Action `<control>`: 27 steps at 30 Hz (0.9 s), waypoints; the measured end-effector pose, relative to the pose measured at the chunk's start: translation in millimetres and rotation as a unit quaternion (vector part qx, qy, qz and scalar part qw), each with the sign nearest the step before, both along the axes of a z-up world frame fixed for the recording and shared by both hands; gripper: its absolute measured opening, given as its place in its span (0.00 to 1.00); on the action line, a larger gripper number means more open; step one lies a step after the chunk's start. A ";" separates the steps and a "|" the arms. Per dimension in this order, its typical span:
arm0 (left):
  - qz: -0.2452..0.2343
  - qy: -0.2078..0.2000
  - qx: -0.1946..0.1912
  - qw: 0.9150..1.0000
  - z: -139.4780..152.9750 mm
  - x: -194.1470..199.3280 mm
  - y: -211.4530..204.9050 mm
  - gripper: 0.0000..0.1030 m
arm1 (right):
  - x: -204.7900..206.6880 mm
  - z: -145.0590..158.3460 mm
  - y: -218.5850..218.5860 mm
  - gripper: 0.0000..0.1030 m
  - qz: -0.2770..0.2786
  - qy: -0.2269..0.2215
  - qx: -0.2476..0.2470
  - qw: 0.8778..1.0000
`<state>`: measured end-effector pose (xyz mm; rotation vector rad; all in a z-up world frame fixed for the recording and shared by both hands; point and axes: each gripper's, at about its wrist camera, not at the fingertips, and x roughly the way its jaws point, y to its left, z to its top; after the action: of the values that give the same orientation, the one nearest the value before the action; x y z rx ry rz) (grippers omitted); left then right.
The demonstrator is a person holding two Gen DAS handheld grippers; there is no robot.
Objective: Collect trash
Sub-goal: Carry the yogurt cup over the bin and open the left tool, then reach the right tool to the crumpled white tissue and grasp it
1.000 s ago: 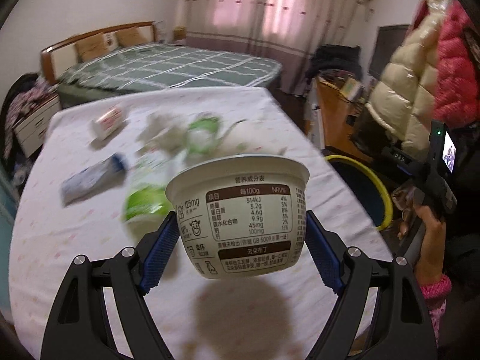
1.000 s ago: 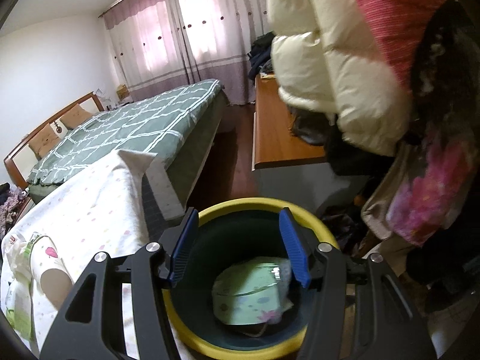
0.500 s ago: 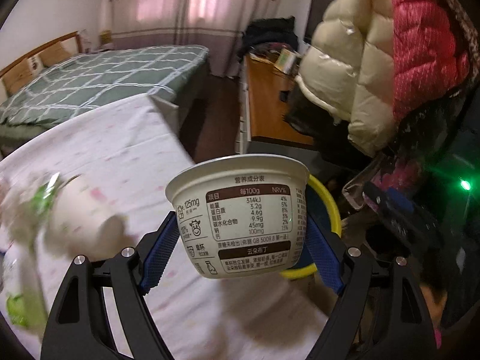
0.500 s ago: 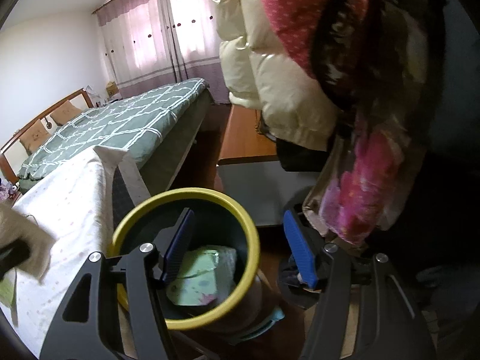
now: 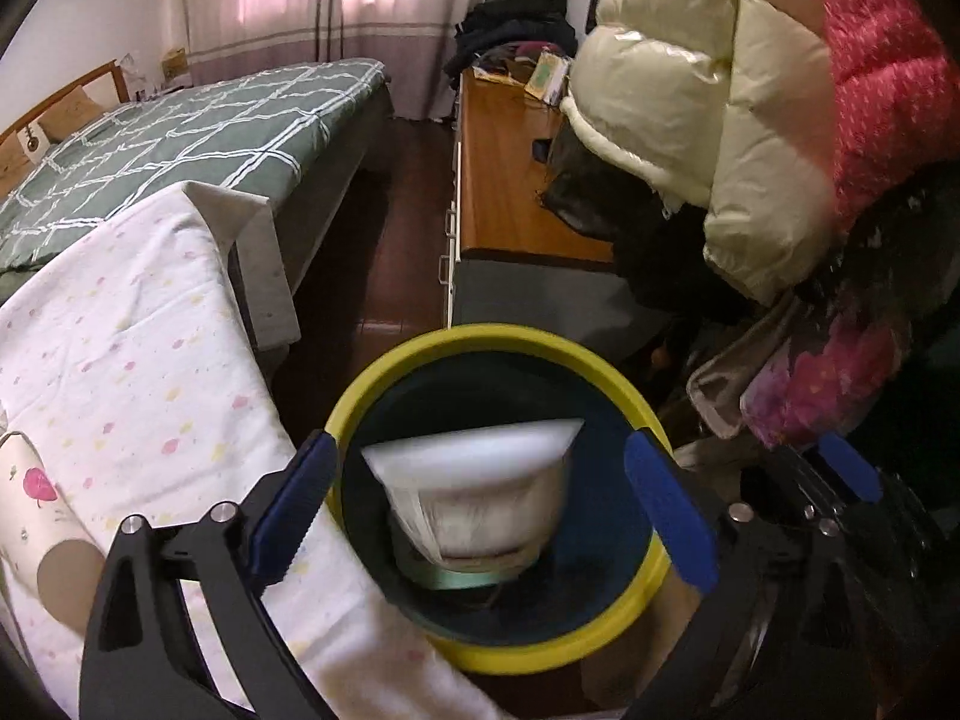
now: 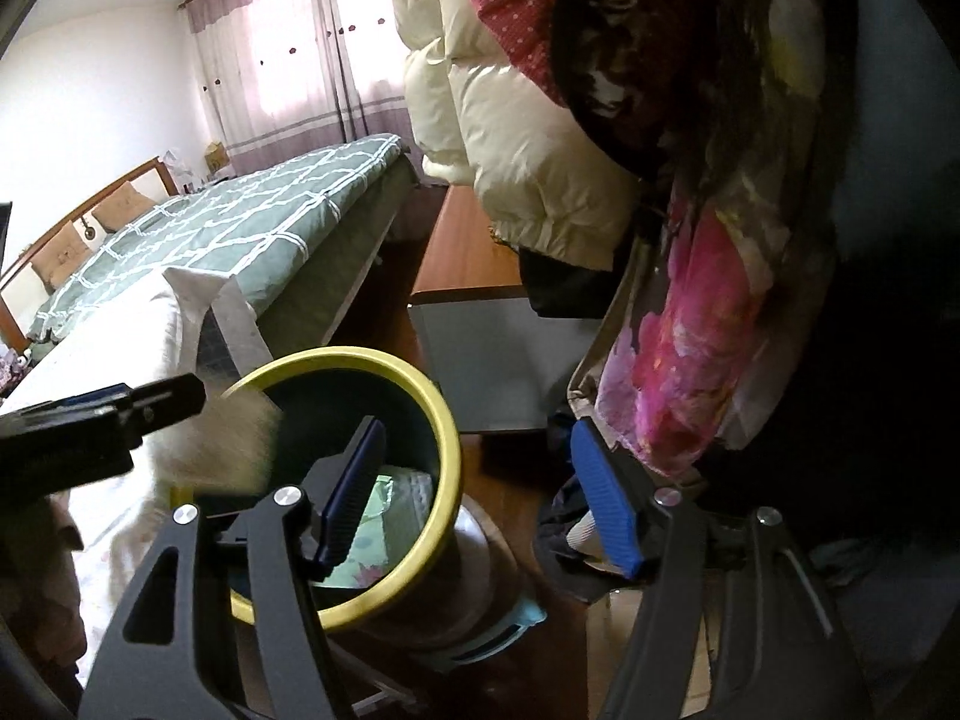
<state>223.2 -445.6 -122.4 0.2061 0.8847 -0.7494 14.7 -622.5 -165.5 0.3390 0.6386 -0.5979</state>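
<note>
My left gripper is open above the yellow-rimmed dark bin. The white yogurt cup is blurred and free between the blue pads, falling into the bin. In the right wrist view the cup is a white blur at the bin's rim, beside the left gripper's black finger. My right gripper is open and empty, to the right of the bin. Pale green trash lies inside the bin.
A paper cup lies on the dotted white tablecloth at left. A green-quilted bed, a wooden desk and hanging puffy jackets surround the bin.
My left gripper swung right from the table to over the bin, opened and let go of the yogurt cup. My right gripper moved off to the bin's right side.
</note>
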 end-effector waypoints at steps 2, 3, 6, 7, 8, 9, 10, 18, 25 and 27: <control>0.006 0.002 -0.006 1.000 3.0 3.2 4.9 0.93 | 3.2 3.0 -0.5 0.61 0.001 0.001 -0.001 1.000; 0.011 0.000 -0.013 1.000 8.0 4.0 11.5 0.93 | 5.1 4.5 -0.1 0.61 0.003 0.002 -0.002 1.000; 0.024 -0.015 -0.026 0.999 22.8 3.2 35.9 0.93 | 10.5 7.9 10.0 0.61 0.017 0.003 -0.006 1.000; 0.030 -0.024 -0.032 0.999 29.5 1.5 48.4 0.93 | 14.3 9.6 16.4 0.61 0.025 0.003 -0.010 1.000; 0.037 -0.032 -0.037 0.998 35.7 0.3 60.6 0.93 | 17.6 10.8 21.9 0.61 0.032 0.003 -0.012 0.999; 0.048 -0.043 -0.044 0.997 42.6 -1.7 76.5 0.93 | 21.6 11.8 28.8 0.61 0.040 0.001 -0.012 0.999; 0.058 -0.051 -0.050 0.996 49.0 -3.0 93.0 0.94 | 26.0 12.7 37.2 0.61 0.050 -0.001 -0.010 0.999; 0.159 -0.110 -0.083 0.978 86.1 -12.1 248.3 0.95 | 64.3 17.2 112.2 0.61 0.125 -0.004 -0.007 0.992; 0.271 -0.174 -0.071 0.944 98.5 -11.5 380.2 0.95 | 100.1 28.5 190.9 0.61 0.196 -0.007 -0.015 0.980; 0.308 -0.178 -0.073 0.932 94.2 -7.6 416.8 0.95 | 107.6 30.1 209.5 0.61 0.216 -0.007 -0.012 0.976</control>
<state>215.6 -28.7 -28.1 -0.0720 0.4948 -0.1750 122.4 -413.0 -135.4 0.1719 0.6663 -0.1862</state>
